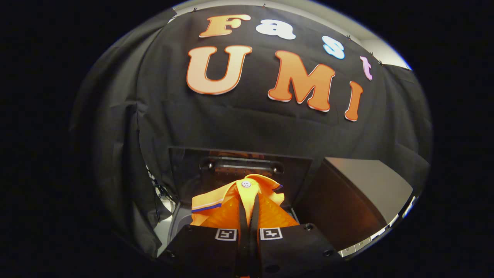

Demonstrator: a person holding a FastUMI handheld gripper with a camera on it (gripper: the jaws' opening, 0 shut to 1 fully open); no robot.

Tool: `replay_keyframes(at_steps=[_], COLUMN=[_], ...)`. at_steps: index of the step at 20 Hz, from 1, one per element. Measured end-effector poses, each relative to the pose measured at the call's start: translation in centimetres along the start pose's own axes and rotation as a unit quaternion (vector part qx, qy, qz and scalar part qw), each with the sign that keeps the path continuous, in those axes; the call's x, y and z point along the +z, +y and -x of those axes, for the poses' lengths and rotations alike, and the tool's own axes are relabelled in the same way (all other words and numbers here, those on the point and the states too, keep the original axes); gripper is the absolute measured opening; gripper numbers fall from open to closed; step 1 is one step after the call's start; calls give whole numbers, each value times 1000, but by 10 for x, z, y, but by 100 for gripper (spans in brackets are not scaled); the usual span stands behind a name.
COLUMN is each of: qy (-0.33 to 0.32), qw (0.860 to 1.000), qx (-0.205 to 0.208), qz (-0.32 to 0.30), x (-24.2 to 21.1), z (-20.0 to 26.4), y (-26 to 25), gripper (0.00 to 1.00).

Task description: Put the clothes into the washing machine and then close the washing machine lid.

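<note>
An orange shirt [216, 204] with a pale collar and a white button hangs bunched around my fingers. My gripper [249, 200] is shut on a fold of it near the collar, both fingers pressed close together on the cloth. Just beyond and below the shirt stands the washing machine [175, 224], its pale top rim showing to the left of the fingers. Its dark glossy lid [185, 170] stands raised upright behind the shirt, with a handle bar [241, 166] near its upper edge. The drum opening is hidden by the shirt and my fingers.
A brown box-like cabinet [362, 193] with a lighter top stands right of the machine, close to the raised lid. Black cloth [127, 185] hangs behind and to the left of the machine.
</note>
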State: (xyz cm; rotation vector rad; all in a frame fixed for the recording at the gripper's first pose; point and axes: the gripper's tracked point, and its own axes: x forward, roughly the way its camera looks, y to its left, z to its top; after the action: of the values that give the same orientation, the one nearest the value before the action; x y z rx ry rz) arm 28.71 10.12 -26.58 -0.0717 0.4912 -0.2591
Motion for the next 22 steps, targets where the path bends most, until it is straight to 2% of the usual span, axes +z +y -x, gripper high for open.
replay_keyframes(at_steps=[10,15,22], qy=[133,176,286], qw=[991,983,957], qx=[16,24,30], qz=[29,38,44], x=[-121,-158,-228], z=[-77,-111,-147], y=[29,39,47], gripper=[8,8,9])
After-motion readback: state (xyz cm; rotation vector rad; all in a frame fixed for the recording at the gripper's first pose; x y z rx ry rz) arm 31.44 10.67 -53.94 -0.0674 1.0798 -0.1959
